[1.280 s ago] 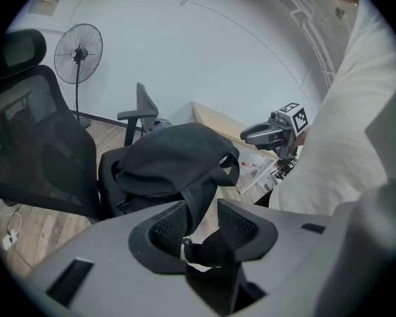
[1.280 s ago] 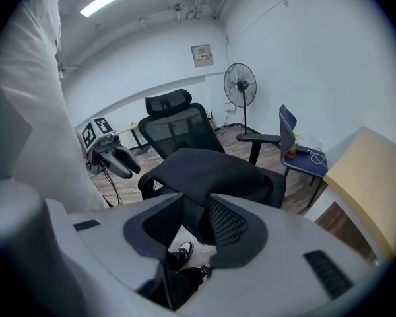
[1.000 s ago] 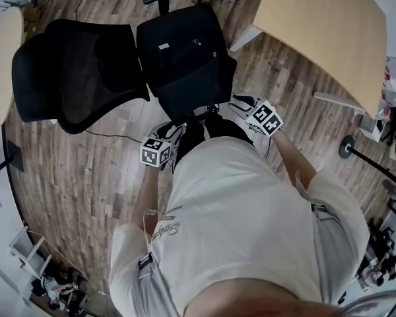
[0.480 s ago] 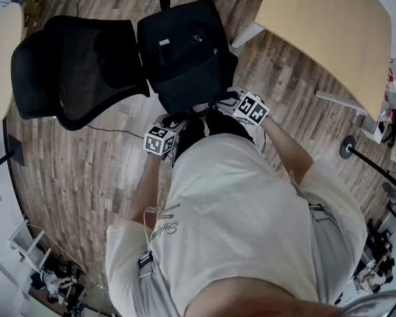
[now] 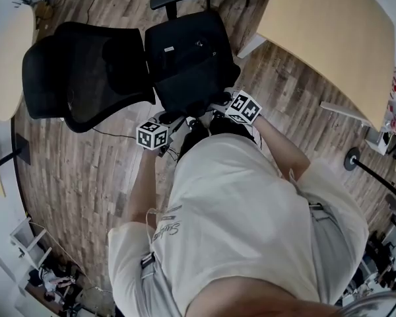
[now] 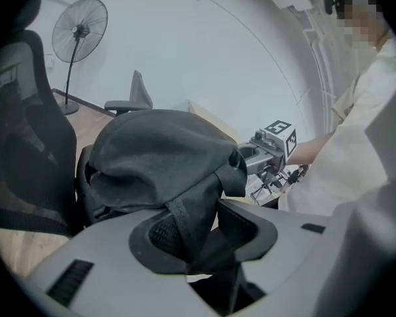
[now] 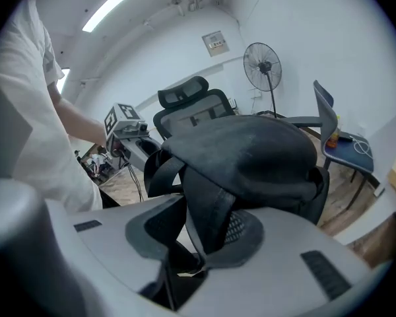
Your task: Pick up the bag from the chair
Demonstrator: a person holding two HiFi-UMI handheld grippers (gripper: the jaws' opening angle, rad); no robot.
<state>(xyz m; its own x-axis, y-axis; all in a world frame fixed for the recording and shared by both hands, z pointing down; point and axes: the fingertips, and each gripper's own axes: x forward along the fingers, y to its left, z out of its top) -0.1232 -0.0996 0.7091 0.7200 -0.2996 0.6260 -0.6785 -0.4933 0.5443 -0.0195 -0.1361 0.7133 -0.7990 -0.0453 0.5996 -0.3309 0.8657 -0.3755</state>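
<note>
Since a sec ago both grippers have pushed fwd to the near edge of the black backpack [image 5: 185, 51]. It sits on the office chair [image 5: 86, 78] seat, right ahead of them.

- L gripper [image 5: 166, 120]: jaws apart, shoulder strap [image 6: 193, 224] running between.
- R gripper [image 5: 219, 105]: jaws apart but just been closing. Second strap [image 7: 209, 210] sits between, not yet pinched.

Grab looks imminent; no lift yet.

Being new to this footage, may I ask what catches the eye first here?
A black bag fills the office chair seat, top centre. The left tongs and right tongs reach its near edge, a strap between each pair of jaws; the right jaws have just been closing.
</note>
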